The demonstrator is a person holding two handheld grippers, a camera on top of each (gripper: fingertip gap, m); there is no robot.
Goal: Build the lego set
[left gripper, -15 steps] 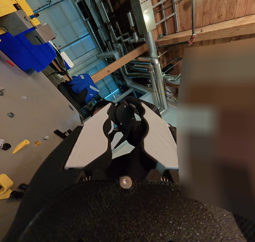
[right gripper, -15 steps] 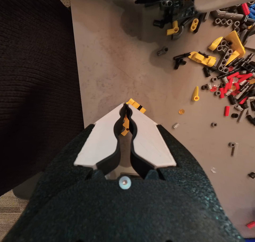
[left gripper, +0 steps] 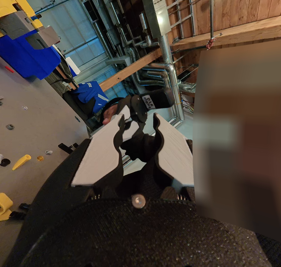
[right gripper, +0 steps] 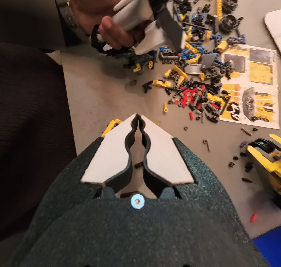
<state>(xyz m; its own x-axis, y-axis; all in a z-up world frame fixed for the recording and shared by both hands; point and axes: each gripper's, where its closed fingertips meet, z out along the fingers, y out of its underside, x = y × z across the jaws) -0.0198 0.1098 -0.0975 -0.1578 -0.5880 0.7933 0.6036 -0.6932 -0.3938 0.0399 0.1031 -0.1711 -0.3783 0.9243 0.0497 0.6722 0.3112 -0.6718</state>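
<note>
My right gripper (right gripper: 137, 115) is shut with its tips touching, above the grey table (right gripper: 98, 92); I see nothing between them. A small yellow-and-black brick piece (right gripper: 112, 125) shows just left of its left finger, partly hidden. My left gripper (left gripper: 138, 116) is open and empty, tilted up toward the ceiling. Between its fingers, farther off, is the black body of the other gripper (left gripper: 141, 107). In the right wrist view a person's hand (right gripper: 94, 5) holds the left gripper's white handle (right gripper: 136, 18) over the pile of pieces.
A pile of yellow, black, red and blue building pieces (right gripper: 197, 89) covers the table's right half, with printed sheets (right gripper: 250, 84), black wheels (right gripper: 229, 1) and a yellow-black model (right gripper: 266, 157). A blue bin (left gripper: 27, 59) stands at the far end. Dark knit clothing (right gripper: 30, 122) lies beyond the table's left edge. My right fingertips sit around 10 cm from my left ones. The yellow-black model (right gripper: 266, 157) is about 25 cm from both grippers' fingertips.
My right gripper has pulled back and up and closed fully. The yellow piece, between its fingers before, now shows beside the left finger. The left gripper stays open.
</note>
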